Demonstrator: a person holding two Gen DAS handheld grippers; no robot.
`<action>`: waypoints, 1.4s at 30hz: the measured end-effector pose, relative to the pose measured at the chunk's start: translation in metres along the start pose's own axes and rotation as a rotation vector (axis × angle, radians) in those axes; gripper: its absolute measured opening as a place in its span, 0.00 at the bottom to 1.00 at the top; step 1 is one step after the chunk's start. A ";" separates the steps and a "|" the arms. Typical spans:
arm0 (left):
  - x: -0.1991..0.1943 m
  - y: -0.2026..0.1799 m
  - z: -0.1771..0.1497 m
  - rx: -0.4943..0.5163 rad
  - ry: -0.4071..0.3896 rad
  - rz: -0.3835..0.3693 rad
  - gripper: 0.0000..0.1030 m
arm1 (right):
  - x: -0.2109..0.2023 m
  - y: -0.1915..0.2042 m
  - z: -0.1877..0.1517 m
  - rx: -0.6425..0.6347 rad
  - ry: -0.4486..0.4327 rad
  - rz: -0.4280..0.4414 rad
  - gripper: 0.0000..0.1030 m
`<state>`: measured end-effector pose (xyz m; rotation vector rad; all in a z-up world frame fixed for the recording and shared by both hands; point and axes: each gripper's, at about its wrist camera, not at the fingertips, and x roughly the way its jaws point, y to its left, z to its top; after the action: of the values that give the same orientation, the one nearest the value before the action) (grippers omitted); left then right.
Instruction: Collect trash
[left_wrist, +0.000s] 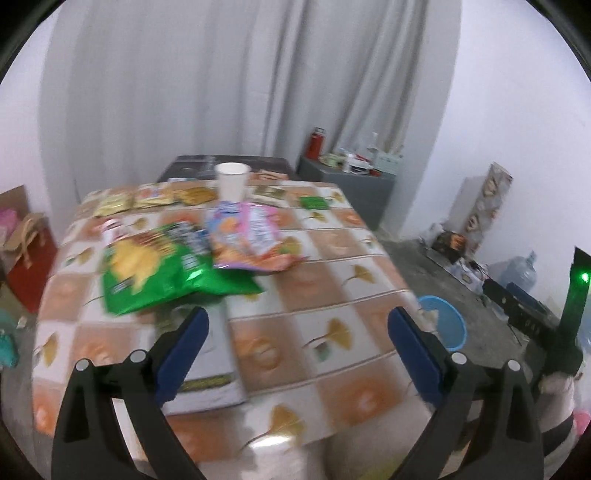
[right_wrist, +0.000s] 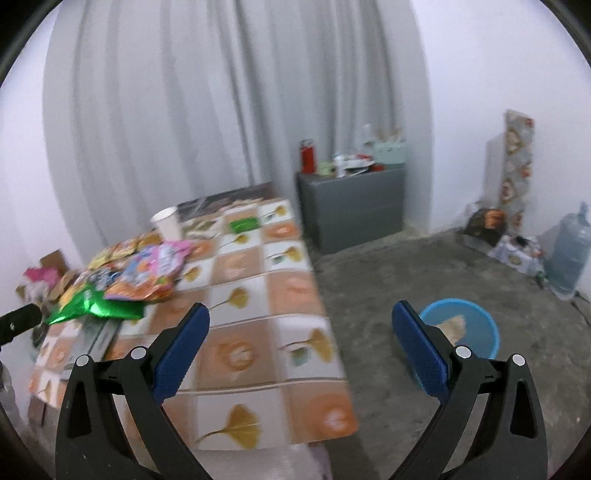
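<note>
A tiled-pattern tablecloth covers the table (left_wrist: 332, 288). On it lie a green chip bag (left_wrist: 155, 273), a pink snack bag (left_wrist: 251, 236) partly over the green one, a white paper cup (left_wrist: 232, 181), several small packets (left_wrist: 147, 197) along the far edge and a flat white package (left_wrist: 210, 369). My left gripper (left_wrist: 298, 317) hovers open and empty over the table's near side. My right gripper (right_wrist: 301, 310) is open and empty too, above the table's right edge. A blue bin (right_wrist: 469, 325) with some trash in it stands on the floor to the right. The same bags (right_wrist: 110, 295) lie at the left in the right wrist view.
A grey cabinet (right_wrist: 351, 210) with a red flask and clutter stands against the curtain. A water jug (right_wrist: 569, 254) and boxes sit by the right wall. A red bag (left_wrist: 29, 266) and cardboard lie left of the table. Bare concrete floor surrounds the bin.
</note>
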<state>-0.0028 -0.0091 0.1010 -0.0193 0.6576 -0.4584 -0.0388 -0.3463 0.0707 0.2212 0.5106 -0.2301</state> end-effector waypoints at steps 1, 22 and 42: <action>-0.004 0.006 -0.004 -0.006 -0.006 0.009 0.93 | 0.000 0.009 -0.002 -0.008 0.008 0.010 0.92; -0.006 0.059 -0.025 -0.098 -0.047 -0.023 0.93 | 0.053 0.073 -0.001 0.039 0.241 0.259 0.92; 0.018 0.094 -0.017 -0.175 -0.070 -0.006 0.93 | 0.131 0.086 0.020 0.239 0.446 0.471 0.89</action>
<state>0.0377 0.0698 0.0618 -0.2024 0.6277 -0.4028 0.1042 -0.2910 0.0345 0.6247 0.8546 0.2274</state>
